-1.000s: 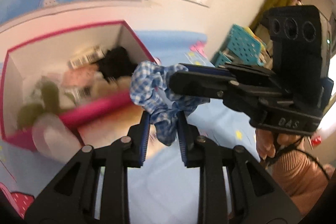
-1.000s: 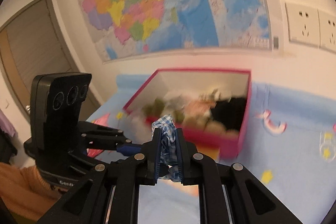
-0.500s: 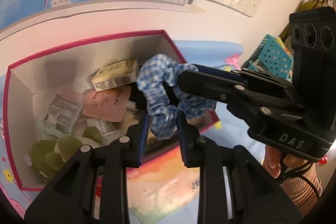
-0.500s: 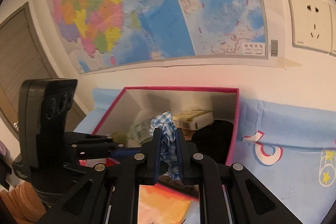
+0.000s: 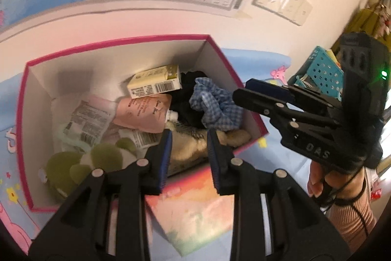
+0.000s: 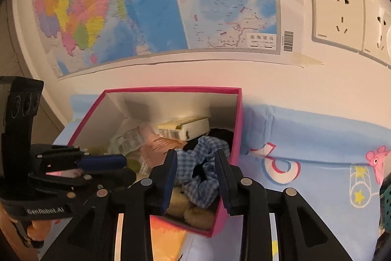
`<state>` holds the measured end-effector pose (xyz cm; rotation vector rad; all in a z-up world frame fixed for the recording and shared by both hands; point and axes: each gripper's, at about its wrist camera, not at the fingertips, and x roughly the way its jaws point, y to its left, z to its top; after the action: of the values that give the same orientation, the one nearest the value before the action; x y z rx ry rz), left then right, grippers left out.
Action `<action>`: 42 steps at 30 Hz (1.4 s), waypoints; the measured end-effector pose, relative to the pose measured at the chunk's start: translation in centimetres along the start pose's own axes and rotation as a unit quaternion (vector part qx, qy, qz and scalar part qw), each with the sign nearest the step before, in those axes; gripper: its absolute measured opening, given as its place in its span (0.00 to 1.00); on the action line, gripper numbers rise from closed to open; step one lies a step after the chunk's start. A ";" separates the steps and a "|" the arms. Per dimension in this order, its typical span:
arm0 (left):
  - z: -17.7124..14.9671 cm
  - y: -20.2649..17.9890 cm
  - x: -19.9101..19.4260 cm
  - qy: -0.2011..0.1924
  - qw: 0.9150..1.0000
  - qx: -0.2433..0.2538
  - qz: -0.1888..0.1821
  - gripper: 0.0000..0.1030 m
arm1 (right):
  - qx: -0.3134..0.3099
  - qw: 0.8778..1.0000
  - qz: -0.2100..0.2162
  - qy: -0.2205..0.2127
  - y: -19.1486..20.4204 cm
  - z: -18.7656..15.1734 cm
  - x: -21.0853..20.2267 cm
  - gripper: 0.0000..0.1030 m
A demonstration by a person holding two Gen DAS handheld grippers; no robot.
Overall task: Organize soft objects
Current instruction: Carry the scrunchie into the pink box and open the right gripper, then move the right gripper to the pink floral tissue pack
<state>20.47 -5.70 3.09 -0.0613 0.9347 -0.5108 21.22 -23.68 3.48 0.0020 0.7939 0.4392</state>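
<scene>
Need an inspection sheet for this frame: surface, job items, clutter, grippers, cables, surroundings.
Surface: light blue cartoon-print cloth.
Job's things: blue gingham scrunchie lies loose inside the pink box, at its right end on a black fabric item; green plush at the left end, beige plush at the near wall.
Clutter: cream carton, pink pouch and label-printed sachets share the box.
Grippers: left gripper open, empty; right gripper open, empty, scrunchie seen between its fingers.
Cables: black cord by the right wrist.
Surroundings: wall map, sockets, teal basket.
</scene>
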 end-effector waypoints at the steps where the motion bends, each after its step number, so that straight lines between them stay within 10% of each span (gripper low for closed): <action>1: -0.5 -0.1 -0.6 -0.006 1.000 0.006 -0.004 0.29 | -0.001 1.000 0.000 0.001 0.0 -0.2 -0.3 0.35; 17: -14.4 -0.6 -9.0 -0.009 0.996 0.067 -0.050 0.40 | -0.080 0.981 0.171 0.035 7.2 -8.6 -6.8 0.43; 42: -30.3 -1.0 -10.4 0.109 0.978 -0.051 -0.168 0.40 | -0.081 0.937 0.289 0.180 15.1 -18.5 -0.6 0.43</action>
<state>-8.63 3.10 -7.01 -0.2643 1.1732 -0.7935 2.32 -13.18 -6.72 0.0016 1.1170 1.0854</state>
